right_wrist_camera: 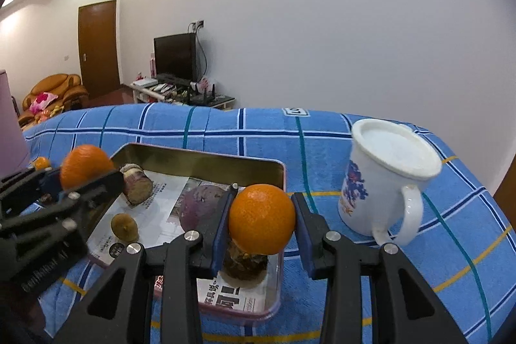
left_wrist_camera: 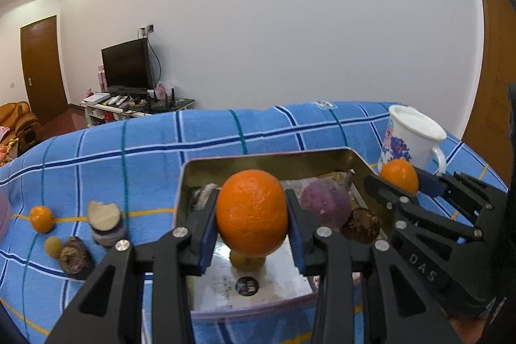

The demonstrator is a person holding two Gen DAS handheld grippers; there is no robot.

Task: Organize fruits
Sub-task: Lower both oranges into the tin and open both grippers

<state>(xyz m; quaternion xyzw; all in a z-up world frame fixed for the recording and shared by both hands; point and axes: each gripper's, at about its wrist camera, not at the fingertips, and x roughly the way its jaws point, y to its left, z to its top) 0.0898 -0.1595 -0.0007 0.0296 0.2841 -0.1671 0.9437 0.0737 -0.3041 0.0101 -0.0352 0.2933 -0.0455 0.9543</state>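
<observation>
A: Left to right, what's on the blue checked cloth [left_wrist_camera: 258, 131]?

B: Loose at the far left: a small orange tangerine [left_wrist_camera: 42, 218], a cut pale-fleshed tuber piece [left_wrist_camera: 104, 223] and a dark wrinkled round fruit [left_wrist_camera: 75, 255]. Then the left gripper [left_wrist_camera: 251, 221], clenched on a large round orange [left_wrist_camera: 251, 211] above the shallow gold metal tin [left_wrist_camera: 264, 158]. Further right, the right gripper [right_wrist_camera: 262, 220] grasps a smaller orange [right_wrist_camera: 262, 220] over the tin's right edge. Last, a white floral mug [right_wrist_camera: 383, 182].

A: What could go wrong?

B: Both oranges hang over an already crowded tin; let go from this height, I'd guess one could bounce off the purple round tuber [right_wrist_camera: 201, 208] and roll out. The grippers sit close and could knock together.

A: Any difference between views?

B: Only the left wrist shows the loose pieces clearly; the right wrist alone shows the cut tuber chunk [right_wrist_camera: 137, 186] and newsprint lining [right_wrist_camera: 167, 192].
</observation>
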